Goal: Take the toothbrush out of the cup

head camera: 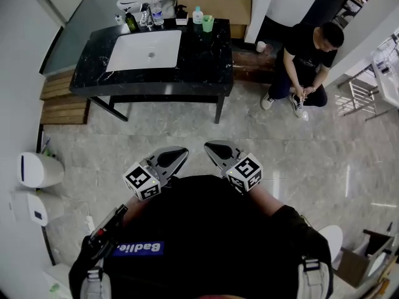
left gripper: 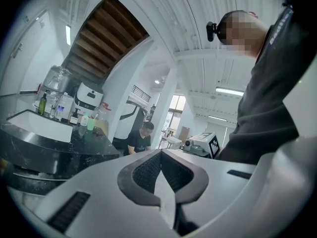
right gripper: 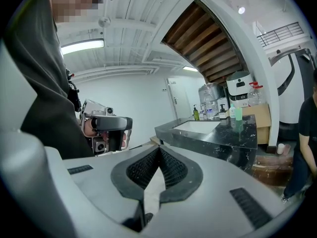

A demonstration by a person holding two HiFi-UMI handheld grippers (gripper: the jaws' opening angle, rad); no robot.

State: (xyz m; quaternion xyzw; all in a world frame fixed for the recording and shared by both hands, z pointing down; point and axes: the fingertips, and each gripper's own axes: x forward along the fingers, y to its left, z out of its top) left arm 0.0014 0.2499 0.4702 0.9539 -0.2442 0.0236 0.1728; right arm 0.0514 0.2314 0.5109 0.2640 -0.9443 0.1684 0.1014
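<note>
Tongs: left gripper (head camera: 181, 153) and right gripper (head camera: 211, 147) side by side at chest, pointing to 12 o'clock, well apart from counter (head camera: 206, 67). Left jaws fully together, nothing between; right jaws likewise pressed together, empty. Green cup (head camera: 207, 23) upright at counter's far edge, at 1 o'clock of basin (head camera: 144, 50), just beside white bottle (head camera: 197, 15). Toothbrush too small to make out. Person (head camera: 308, 61) sits on floor at 3 o'clock of counter

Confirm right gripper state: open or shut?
Shut: right gripper pads meet at the tips in its own view, nothing between them.
</note>
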